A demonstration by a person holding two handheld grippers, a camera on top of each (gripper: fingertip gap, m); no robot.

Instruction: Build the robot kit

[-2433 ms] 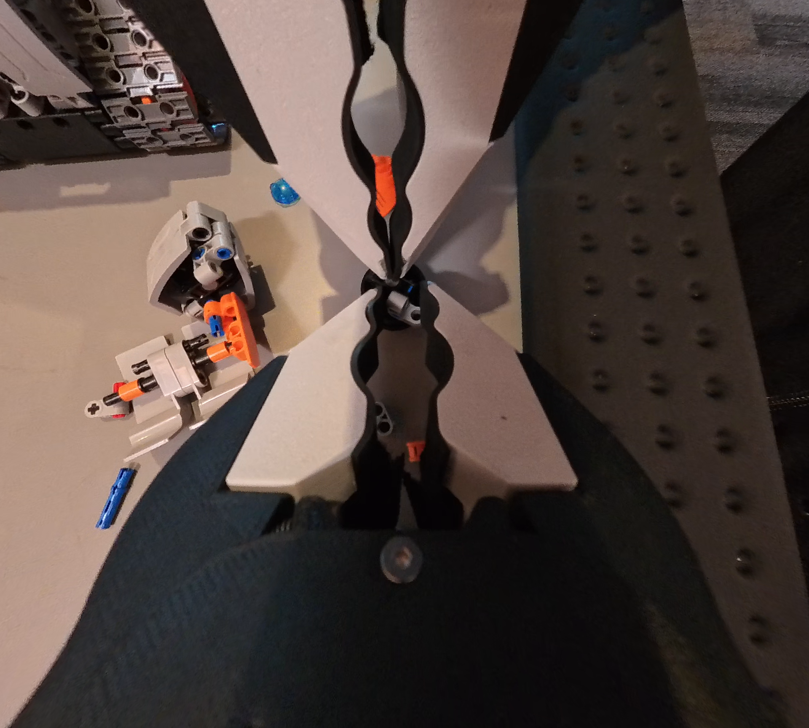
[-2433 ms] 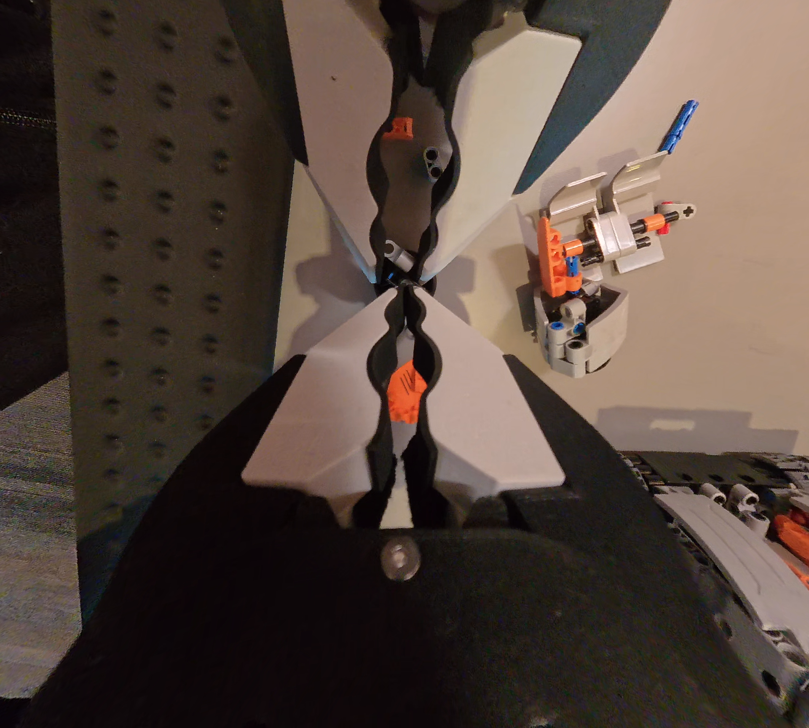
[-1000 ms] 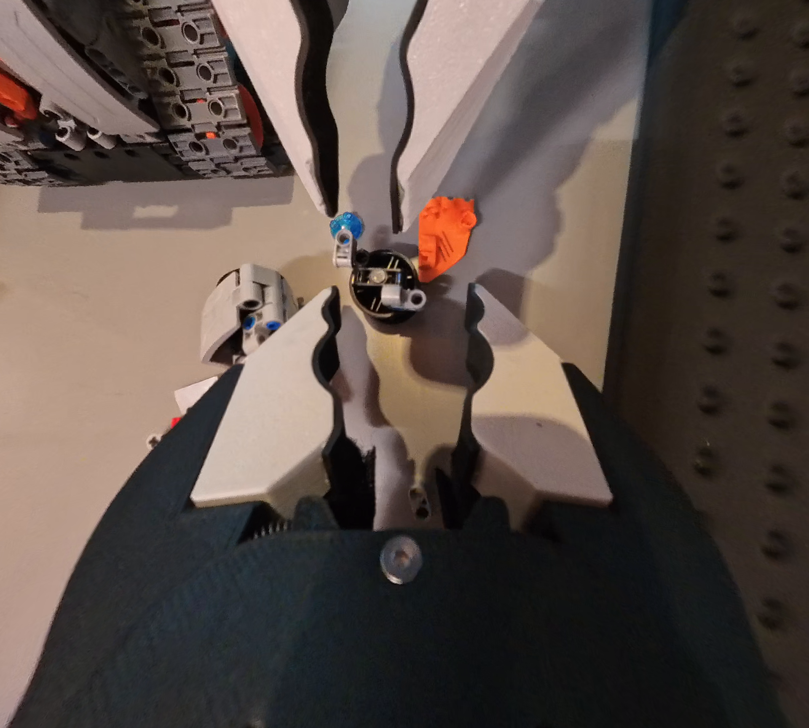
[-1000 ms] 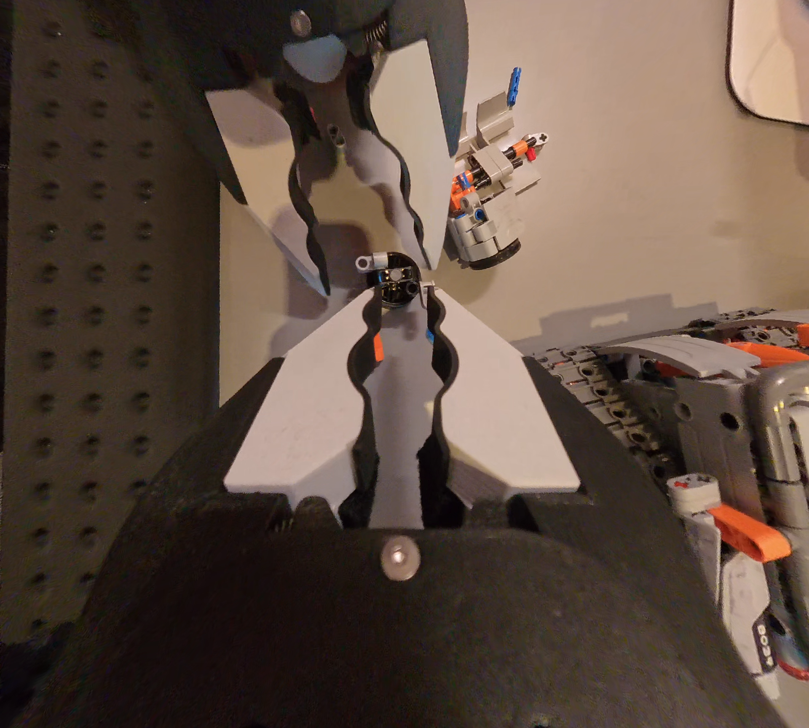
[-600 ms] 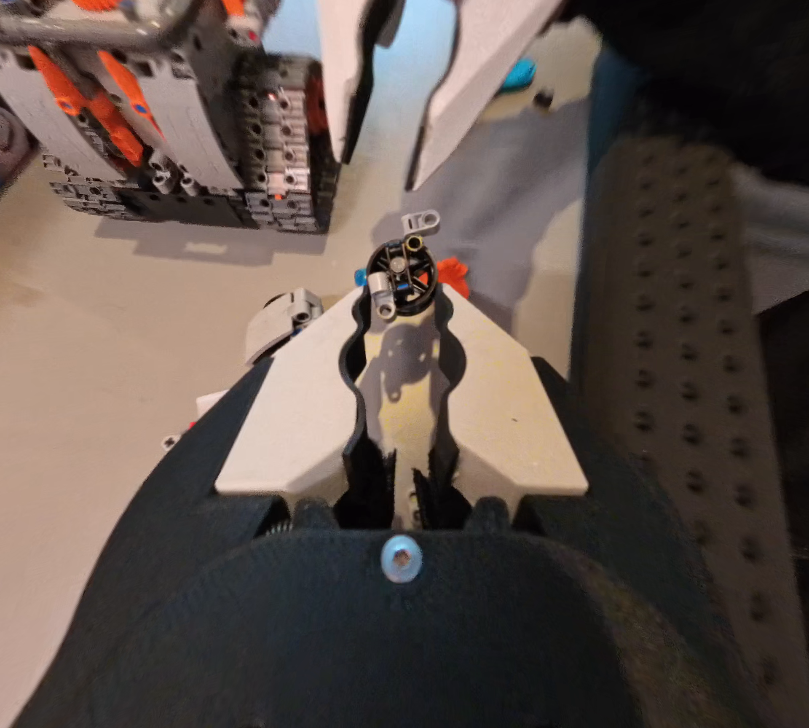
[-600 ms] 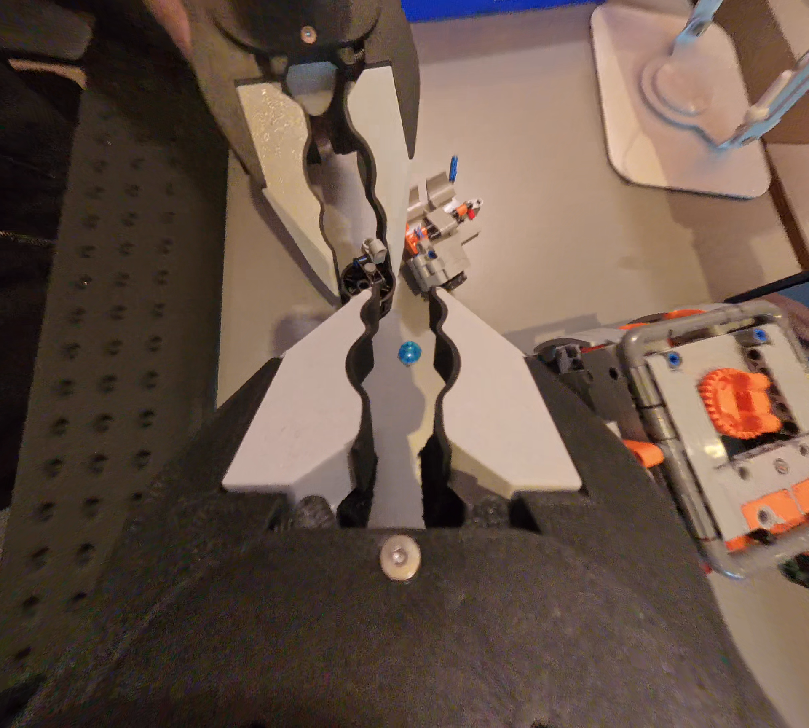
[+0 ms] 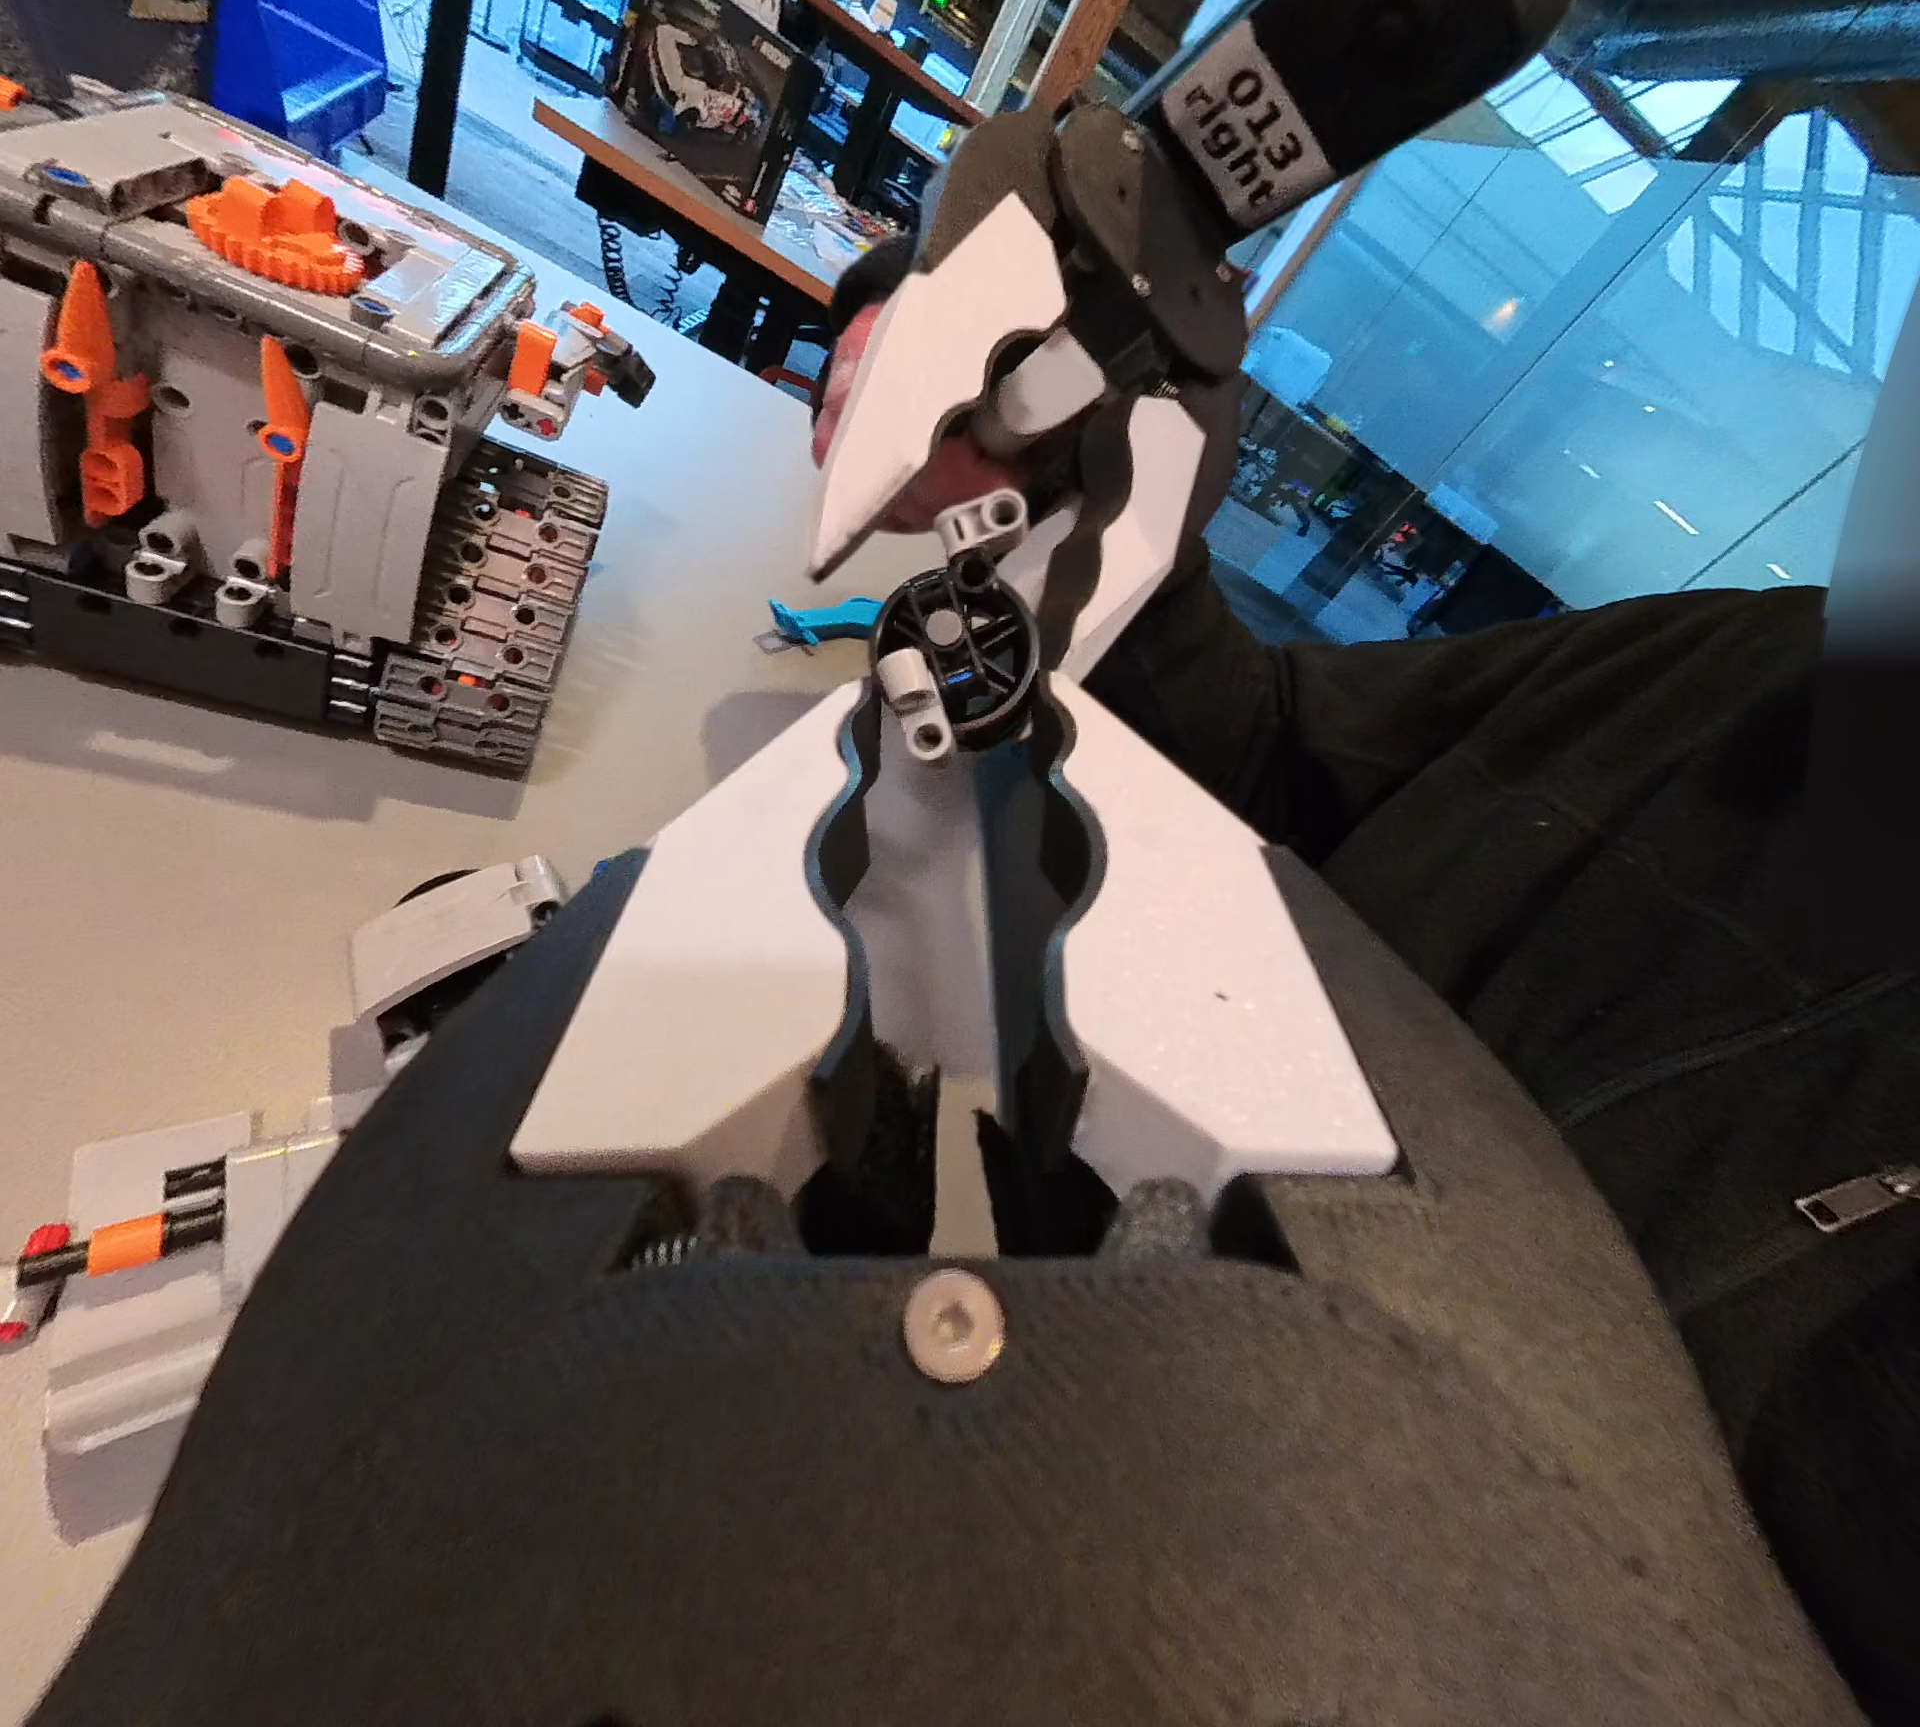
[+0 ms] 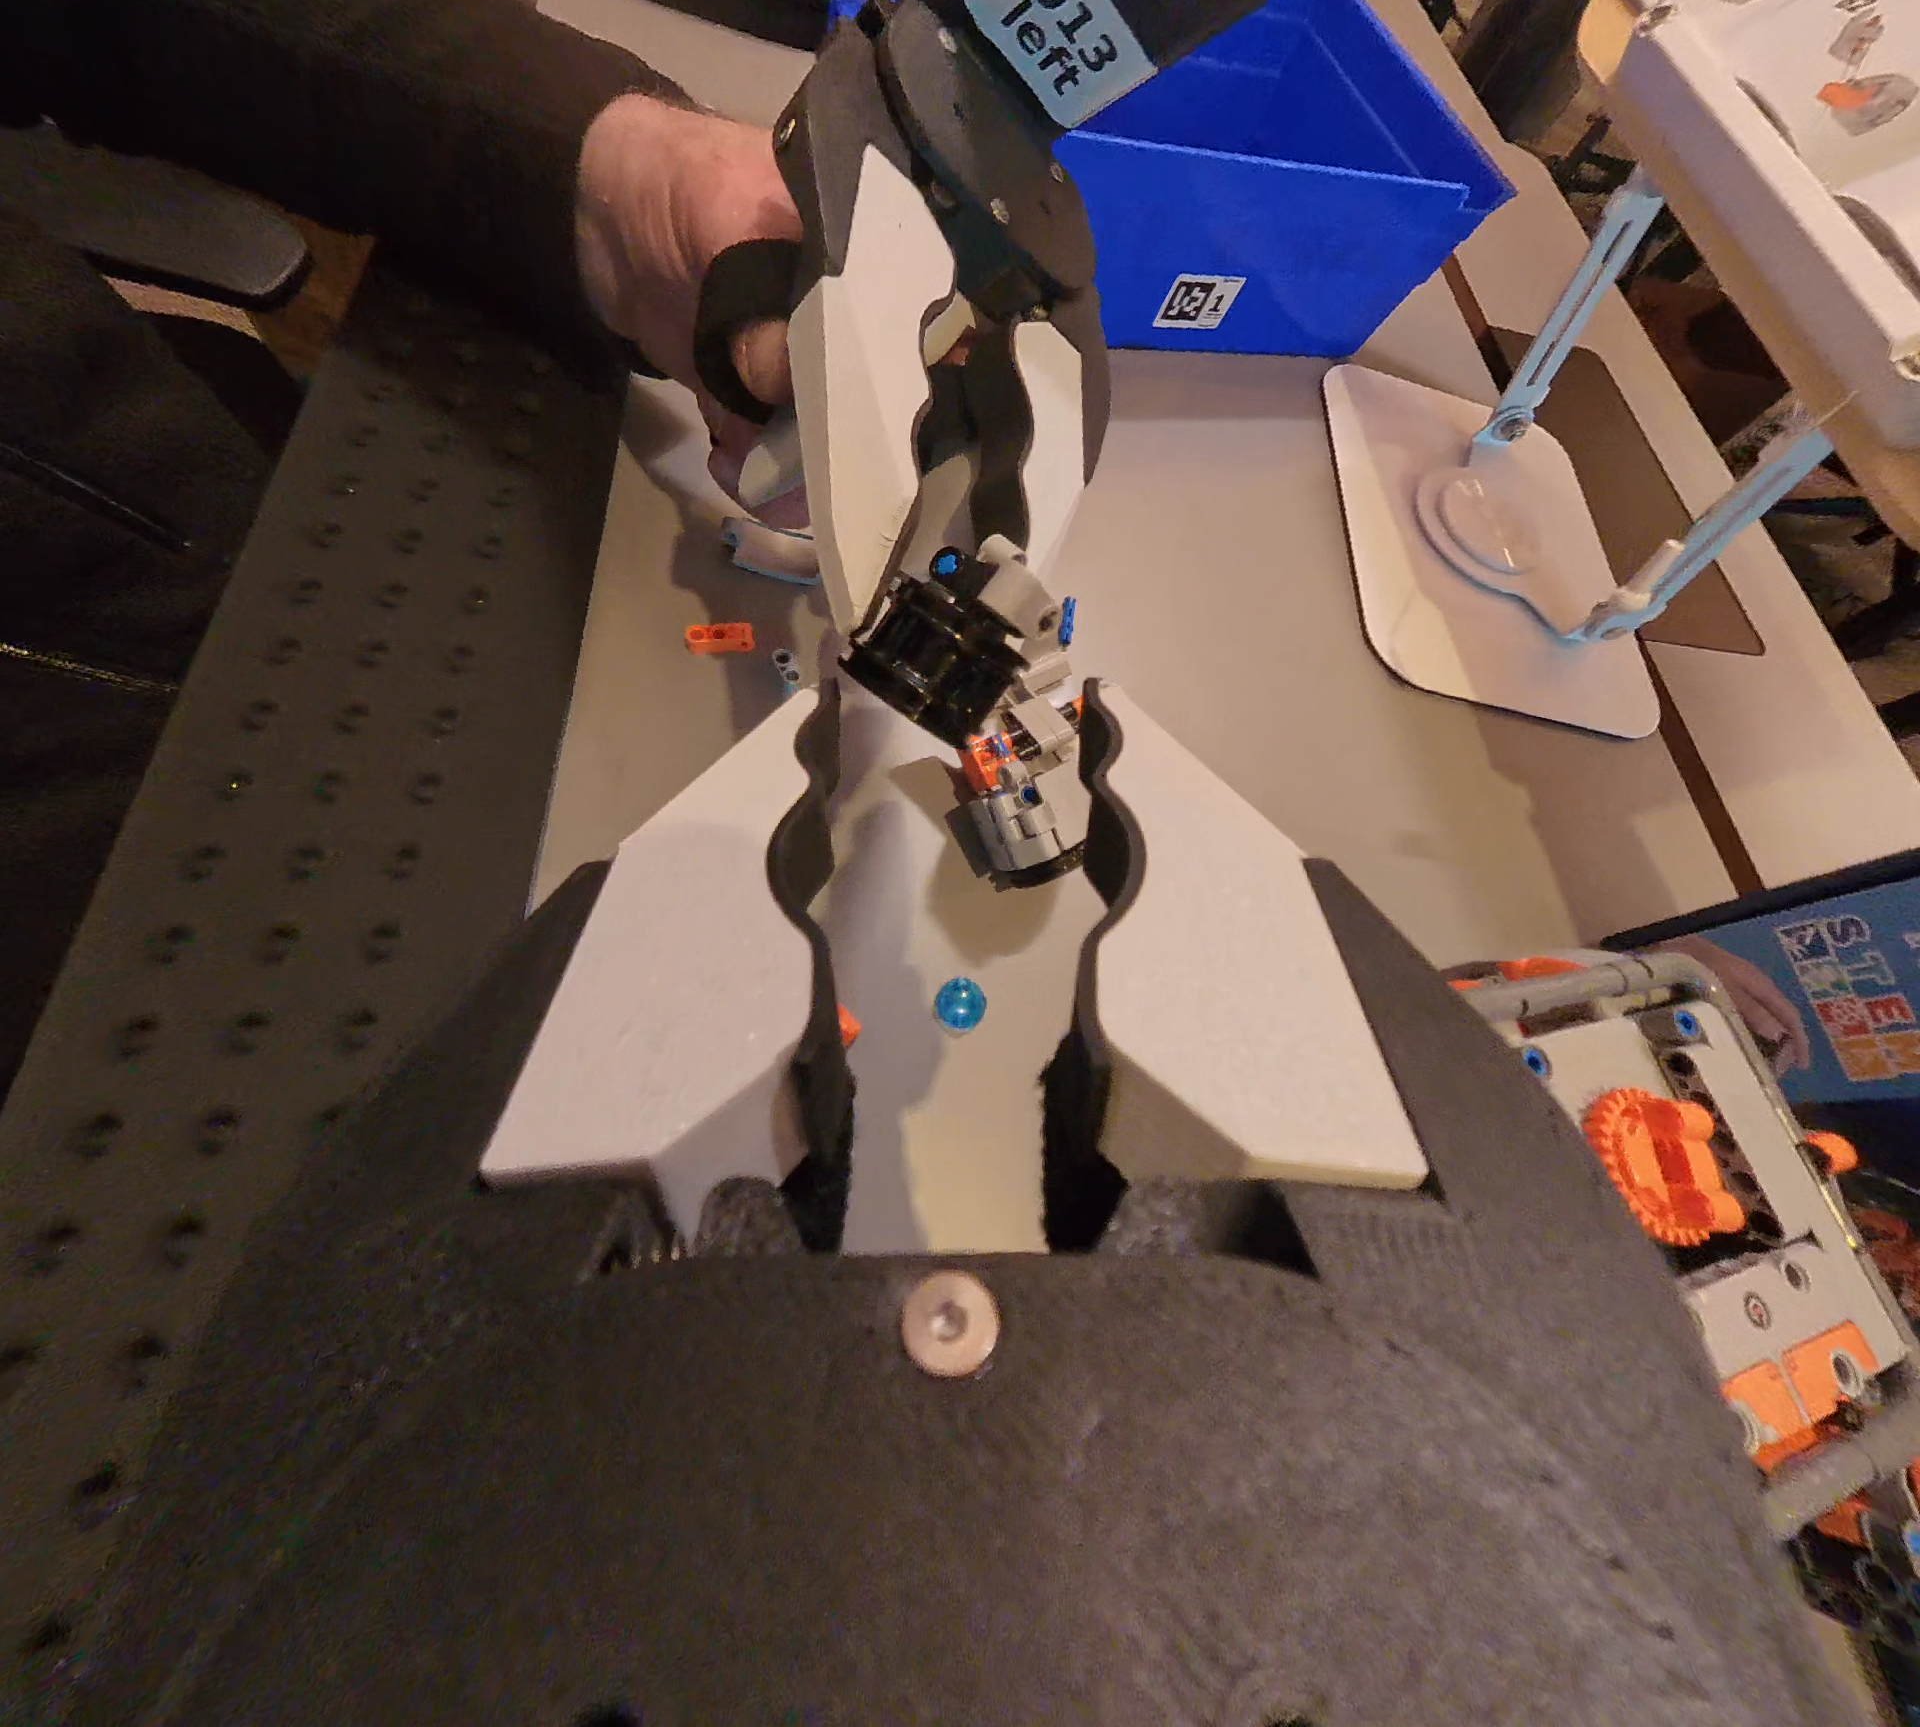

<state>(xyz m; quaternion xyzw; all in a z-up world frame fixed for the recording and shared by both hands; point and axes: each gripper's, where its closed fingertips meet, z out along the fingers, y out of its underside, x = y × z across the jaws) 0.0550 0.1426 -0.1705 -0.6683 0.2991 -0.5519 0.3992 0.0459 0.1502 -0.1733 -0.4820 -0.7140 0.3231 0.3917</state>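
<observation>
Workshop bench, pale tabletop (image 8: 1226,597), busy room behind. We see a black spoked wheel (image 7: 956,654) with small grey connectors on it, held up off the table at the tips of the left gripper (image 7: 954,711), which is clenched on it. In the right wrist view the same wheel (image 8: 930,643) sits at the far end of the left gripper (image 8: 935,628), just beyond our own fingertips. The right gripper (image 8: 956,701) is released, jaws apart, nothing between them; in the left wrist view it (image 7: 935,534) hangs just above and beyond the wheel, tips near but we cannot tell if touching. The wheel's axle line runs roughly along the left gripper's fingers; the left gripper is plainly the nearer one, the right comes at it from the far side, tips facing.

Below on the table: a small grey-and-orange subassembly (image 8: 1013,810), a blue round stud (image 8: 957,1002), an orange beam (image 8: 717,635) off to the left. A big tracked grey-orange model (image 7: 270,472) stands far left in the left view. A blue bin (image 8: 1288,223) and a white stand base (image 8: 1486,555) lie farther off. A person's hand (image 8: 675,243) grips the left gripper's handle.
</observation>
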